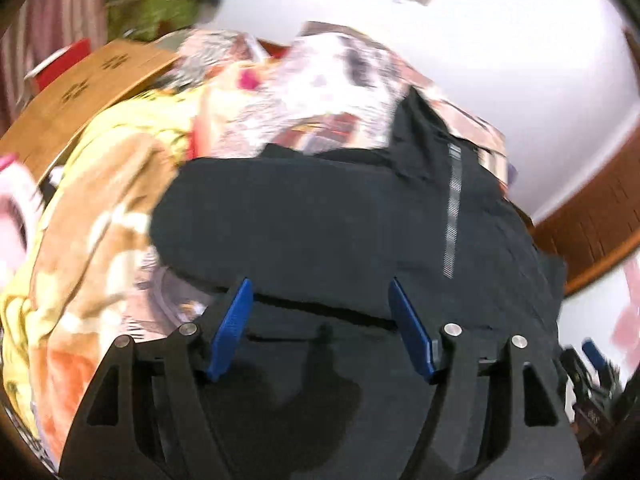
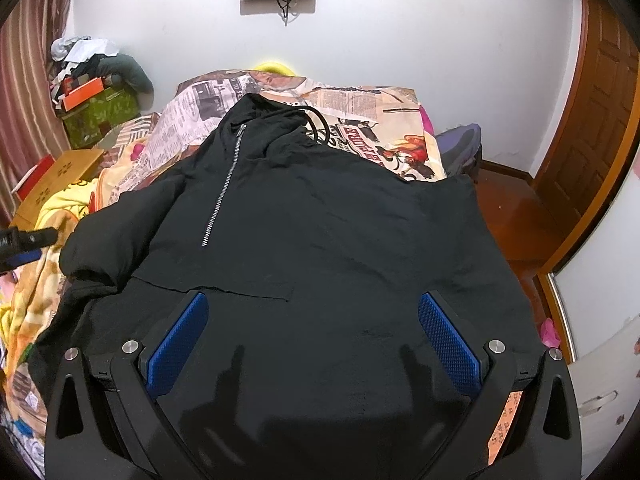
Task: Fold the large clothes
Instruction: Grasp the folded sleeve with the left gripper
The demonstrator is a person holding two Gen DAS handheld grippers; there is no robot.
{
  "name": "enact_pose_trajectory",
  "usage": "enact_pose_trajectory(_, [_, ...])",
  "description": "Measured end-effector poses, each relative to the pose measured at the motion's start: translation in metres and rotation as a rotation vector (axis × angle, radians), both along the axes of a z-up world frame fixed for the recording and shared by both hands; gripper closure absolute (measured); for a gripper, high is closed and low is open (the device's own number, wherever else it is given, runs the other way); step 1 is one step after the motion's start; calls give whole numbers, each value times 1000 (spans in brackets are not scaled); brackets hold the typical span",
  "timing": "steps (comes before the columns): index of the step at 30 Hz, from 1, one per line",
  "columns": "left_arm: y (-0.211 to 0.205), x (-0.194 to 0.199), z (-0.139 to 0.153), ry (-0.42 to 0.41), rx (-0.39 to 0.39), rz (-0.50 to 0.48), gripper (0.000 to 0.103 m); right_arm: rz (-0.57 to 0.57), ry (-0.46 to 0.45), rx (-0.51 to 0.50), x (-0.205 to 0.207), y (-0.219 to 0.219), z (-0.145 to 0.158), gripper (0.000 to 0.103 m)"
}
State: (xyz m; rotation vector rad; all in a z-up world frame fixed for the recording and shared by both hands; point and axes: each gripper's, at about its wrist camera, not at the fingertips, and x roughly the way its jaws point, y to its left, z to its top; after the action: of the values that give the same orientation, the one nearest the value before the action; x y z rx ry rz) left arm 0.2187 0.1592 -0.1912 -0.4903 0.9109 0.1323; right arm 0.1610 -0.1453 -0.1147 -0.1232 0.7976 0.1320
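Note:
A large black hoodie [image 2: 320,232] with a silver half zip [image 2: 224,188] lies front up on the bed, hood toward the far wall. Its left sleeve is folded in over the body. It also shows in the blurred left wrist view [image 1: 320,220]. My right gripper [image 2: 316,320] is open and empty, hovering over the front pocket near the hem. My left gripper [image 1: 320,304] is open and empty over the hoodie's left side. The left gripper also shows at the far left edge of the right wrist view [image 2: 24,244].
The bed carries a newspaper-print cover [image 2: 352,100] and a yellow and orange blanket [image 1: 80,220] on the left. A wooden box [image 2: 60,184] and a green box [image 2: 100,116] with clutter stand left of the bed. A wooden door [image 2: 600,100] is at right.

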Motion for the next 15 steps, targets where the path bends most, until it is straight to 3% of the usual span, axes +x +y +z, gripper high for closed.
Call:
enact_pose_trajectory(10, [63,11,-70,98,-270,115,34,-10,8,-10,6,2,-4,0])
enact_pose_trajectory(15, [85,21,-111,122,-489,201,34,-13,18,-28,9,4,-8,0])
